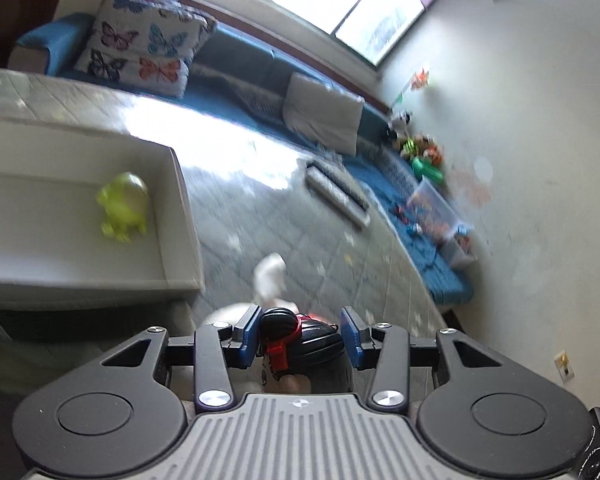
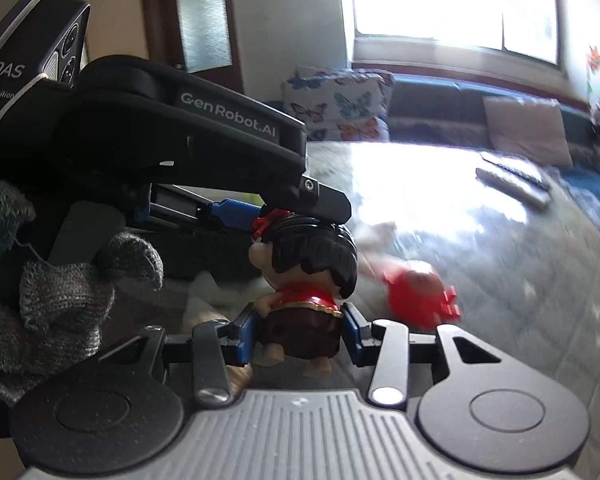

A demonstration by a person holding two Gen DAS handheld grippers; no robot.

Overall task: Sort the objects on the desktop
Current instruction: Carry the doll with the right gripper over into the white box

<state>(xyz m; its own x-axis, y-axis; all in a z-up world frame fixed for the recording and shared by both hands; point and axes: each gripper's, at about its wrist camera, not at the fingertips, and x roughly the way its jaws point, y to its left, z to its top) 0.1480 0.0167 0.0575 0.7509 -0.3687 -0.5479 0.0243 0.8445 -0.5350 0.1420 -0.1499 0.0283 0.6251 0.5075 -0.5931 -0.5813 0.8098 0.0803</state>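
Doll point(image 2: 304, 276) held by two grippers.
Right gripper point(image 2: 300, 334) is clamped on its skirt, left gripper point(image 1: 300, 332) on its head, likely for the box point(image 1: 180, 216), left of frame.

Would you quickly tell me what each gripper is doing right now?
Left gripper: closed on the doll's head.
Right gripper: closed on the doll's waist.

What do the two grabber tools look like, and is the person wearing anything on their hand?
Each grabber has black arms with round black discs, silver screws, blue finger pads and a grey ribbed base. The left gripper says "GenRobot.AI" in white. A grey knitted glove covers the hand.
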